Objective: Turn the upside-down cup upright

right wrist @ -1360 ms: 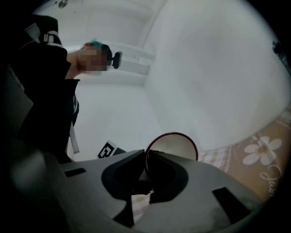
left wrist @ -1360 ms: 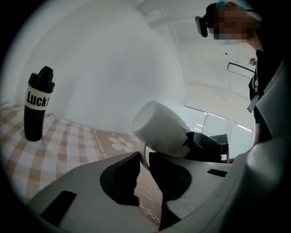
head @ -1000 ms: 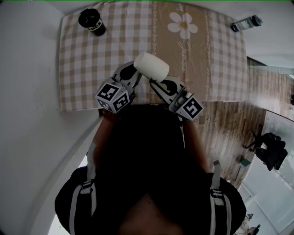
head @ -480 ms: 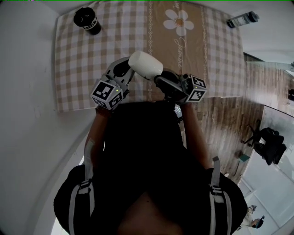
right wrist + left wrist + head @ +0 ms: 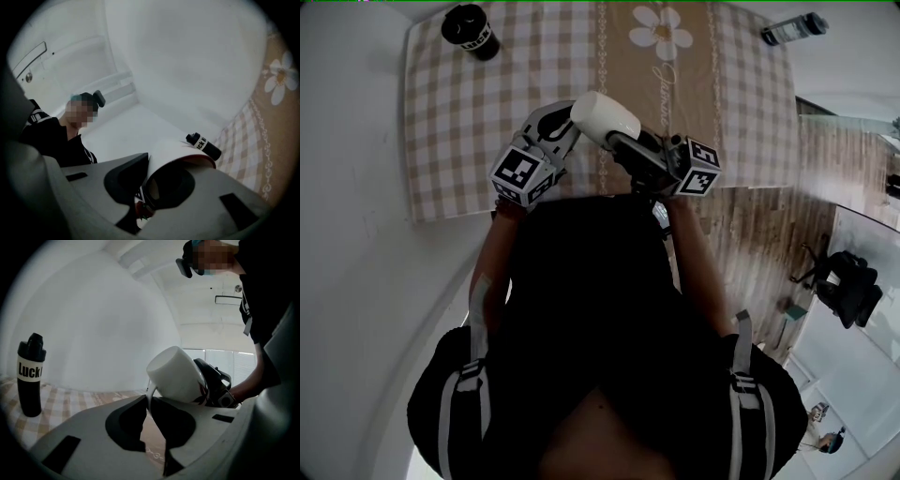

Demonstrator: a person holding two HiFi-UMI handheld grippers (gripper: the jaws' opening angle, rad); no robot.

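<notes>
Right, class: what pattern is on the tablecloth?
The tablecloth is beige-and-white check with a daisy band; head view shows it best.

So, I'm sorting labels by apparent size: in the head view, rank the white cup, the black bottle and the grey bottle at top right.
1. white cup, though held nearer the camera.
2-3. black bottle and grey bottle: about alike, unranked.

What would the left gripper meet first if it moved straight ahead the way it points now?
The white cup: the left gripper is shut on its handle, and the cup's body sits directly ahead of the jaws. Nothing stands between.
</notes>
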